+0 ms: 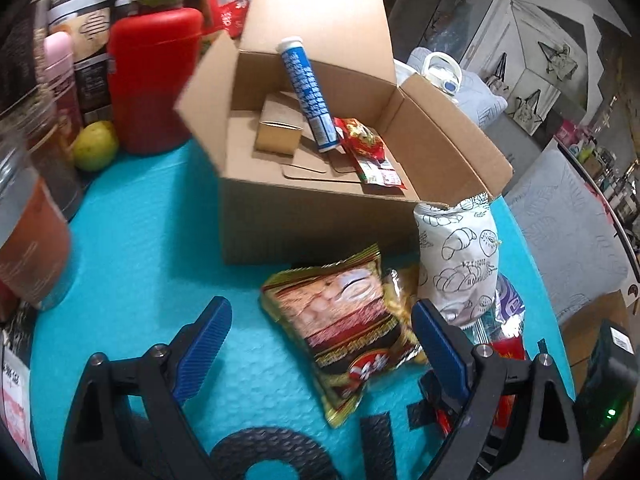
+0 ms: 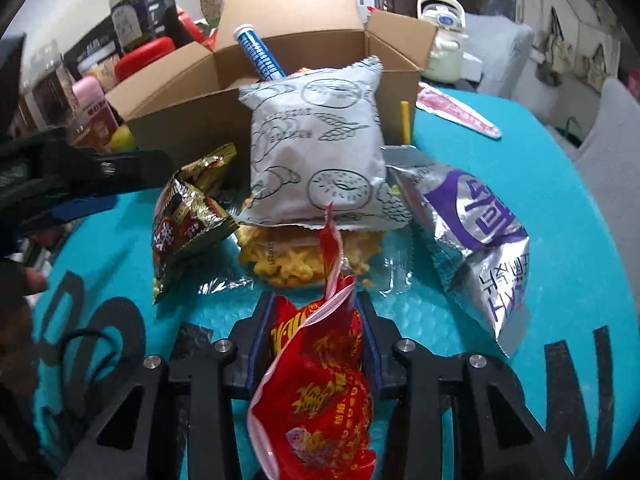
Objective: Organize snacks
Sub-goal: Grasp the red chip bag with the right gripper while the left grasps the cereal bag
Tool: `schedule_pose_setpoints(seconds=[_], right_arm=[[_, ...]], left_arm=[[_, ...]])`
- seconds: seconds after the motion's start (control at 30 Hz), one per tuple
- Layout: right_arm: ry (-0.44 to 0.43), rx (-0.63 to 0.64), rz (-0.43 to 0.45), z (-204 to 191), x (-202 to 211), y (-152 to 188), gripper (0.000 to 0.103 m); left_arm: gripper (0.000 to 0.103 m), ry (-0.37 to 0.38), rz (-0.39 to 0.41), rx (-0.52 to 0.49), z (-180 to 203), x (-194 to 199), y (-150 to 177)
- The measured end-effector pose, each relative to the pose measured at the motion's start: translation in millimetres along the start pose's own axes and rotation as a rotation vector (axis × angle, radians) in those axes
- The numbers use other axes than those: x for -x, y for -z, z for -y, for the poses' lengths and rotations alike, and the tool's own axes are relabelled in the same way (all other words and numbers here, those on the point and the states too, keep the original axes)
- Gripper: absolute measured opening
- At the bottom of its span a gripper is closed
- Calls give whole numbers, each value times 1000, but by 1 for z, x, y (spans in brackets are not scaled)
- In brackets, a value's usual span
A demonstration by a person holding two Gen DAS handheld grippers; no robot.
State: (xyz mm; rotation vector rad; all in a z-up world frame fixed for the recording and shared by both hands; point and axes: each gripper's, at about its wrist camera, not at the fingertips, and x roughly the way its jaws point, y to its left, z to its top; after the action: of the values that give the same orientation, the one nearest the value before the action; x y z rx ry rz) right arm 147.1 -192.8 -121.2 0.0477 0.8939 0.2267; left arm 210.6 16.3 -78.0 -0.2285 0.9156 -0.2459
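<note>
R gripper (image 2: pixel 316 320) fingers pinch the red packet (image 2: pixel 320 392), which sits between them; lift clear w/o snagging the white pouch (image 2: pixel 316 152) ahead, drop into cardboard box (image 2: pixel 192 116) beyond. L gripper (image 1: pixel 320 344) fingers spread, straddling brown snack bag (image 1: pixel 344 332) on bench (image 1: pixel 160 248).

The cardboard box (image 1: pixel 320 208) looks matt brown. The red packet (image 2: pixel 320 392) and silver-purple bag (image 2: pixel 476 232) are glossy, crinkled foil. The white pastry-print pouch (image 2: pixel 316 152) looks matt. The teal worktop (image 1: pixel 152 248) has a fine dimpled texture.
</note>
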Motion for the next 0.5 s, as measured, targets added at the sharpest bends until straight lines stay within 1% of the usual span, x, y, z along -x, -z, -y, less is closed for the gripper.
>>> schedule_pose_setpoints(seconds=[0.1, 0.2, 0.23, 0.33, 0.37, 0.4, 0.43, 0.5], right_arm=[[-16, -1, -3, 7, 2, 0, 39], [-30, -3, -8, 11, 7, 1, 40], [-34, -6, -7, 13, 9, 3, 42], [-23, -10, -7, 22, 13, 5, 59], [-27, -7, -4, 25, 13, 6, 62], [-38, -9, 1, 28, 14, 8, 62], [-42, -15, 3, 29, 16, 9, 62], [-41, -22, 5, 30, 19, 11, 62]], left_arm=[[93, 4, -37, 12, 5, -15, -3], [93, -16, -60, 13, 8, -25, -2], [93, -26, -61, 9, 9, -27, -2], [93, -46, -67, -12, 11, -33, 1], [93, -81, -69, -32, 13, -36, 2], [93, -103, -73, -48, 15, -38, 3], [92, -134, -83, -85, 18, -42, 5], [79, -125, -91, -118, 17, -45, 8]])
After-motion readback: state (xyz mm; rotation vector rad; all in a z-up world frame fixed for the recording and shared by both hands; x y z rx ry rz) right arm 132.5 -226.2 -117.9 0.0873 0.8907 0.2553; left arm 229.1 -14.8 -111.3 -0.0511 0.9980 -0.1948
